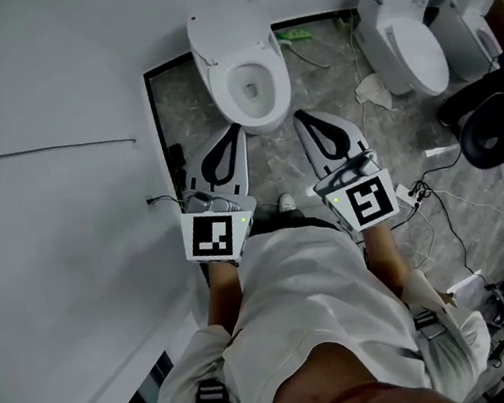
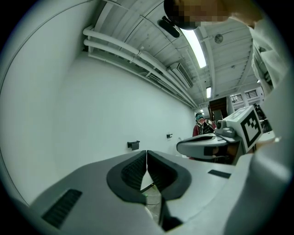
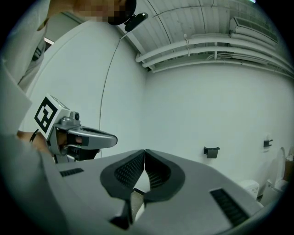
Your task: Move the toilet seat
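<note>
Both tongs are held level and side by side, aimed at the toilet [image 1: 245, 64]. I read this as a carrying pose for an approach rather than a grip. The left tongs [image 1: 233, 130] have their jaws pressed together on nothing, the ribbed pads [image 2: 133, 172] meeting at the tip. The right tongs [image 1: 300, 117] are closed the same way and hold nothing. The seat [image 1: 228, 86] lies down on the bowl just beyond both tips, mostly ahead of the gap between them and untouched. Whether the broad white part behind it is a raised lid or a tank I cannot tell. Nothing stands between the tips and the seat, so the jaws would only need to part before taking its rim. A white wall [image 1: 50, 180] runs close along the outer side of the left tongs and may cramp that arm. Out past the right tongs sit a rag [image 1: 372, 91], two more toilets [image 1: 406, 38], floor cables [image 1: 442, 204] and a dark stool [image 1: 497, 133], all well clear of the way ahead.
</note>
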The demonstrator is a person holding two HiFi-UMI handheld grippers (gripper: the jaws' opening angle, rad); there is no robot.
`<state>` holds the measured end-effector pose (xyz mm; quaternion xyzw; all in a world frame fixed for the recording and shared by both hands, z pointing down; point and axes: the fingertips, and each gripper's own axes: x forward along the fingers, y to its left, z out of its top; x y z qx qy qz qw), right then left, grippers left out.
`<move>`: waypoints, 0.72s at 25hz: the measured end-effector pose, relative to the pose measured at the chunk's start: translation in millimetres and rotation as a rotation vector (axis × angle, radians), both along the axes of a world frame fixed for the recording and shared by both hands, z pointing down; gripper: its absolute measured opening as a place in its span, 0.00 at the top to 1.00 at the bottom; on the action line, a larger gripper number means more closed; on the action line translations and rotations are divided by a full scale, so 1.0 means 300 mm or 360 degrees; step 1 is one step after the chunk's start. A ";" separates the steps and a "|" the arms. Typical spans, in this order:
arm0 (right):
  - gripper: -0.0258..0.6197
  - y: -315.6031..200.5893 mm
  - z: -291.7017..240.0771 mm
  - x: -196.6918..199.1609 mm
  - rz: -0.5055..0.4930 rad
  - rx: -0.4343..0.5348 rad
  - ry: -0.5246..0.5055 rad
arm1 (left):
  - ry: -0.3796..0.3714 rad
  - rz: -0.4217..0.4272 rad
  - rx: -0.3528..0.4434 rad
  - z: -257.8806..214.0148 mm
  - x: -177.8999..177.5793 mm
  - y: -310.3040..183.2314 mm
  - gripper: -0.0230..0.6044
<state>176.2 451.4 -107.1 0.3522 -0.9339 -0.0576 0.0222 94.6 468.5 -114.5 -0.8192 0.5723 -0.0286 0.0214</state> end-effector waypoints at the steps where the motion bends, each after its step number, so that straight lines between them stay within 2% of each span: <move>1: 0.93 -0.012 -0.003 0.001 -0.0004 0.0000 -0.0008 | -0.0004 -0.0005 0.0001 0.001 0.001 -0.012 0.93; 6: 0.93 -0.070 -0.039 -0.001 -0.0034 0.0001 -0.0099 | -0.0021 -0.0022 0.0007 -0.010 0.013 -0.074 0.93; 13: 0.93 -0.161 0.009 -0.033 -0.0021 -0.0010 0.0001 | -0.0021 -0.0021 0.0008 0.011 -0.028 -0.161 0.93; 18: 0.93 -0.247 0.018 -0.097 -0.0014 -0.0018 -0.0033 | -0.0005 0.0003 0.0011 0.031 -0.081 -0.256 0.93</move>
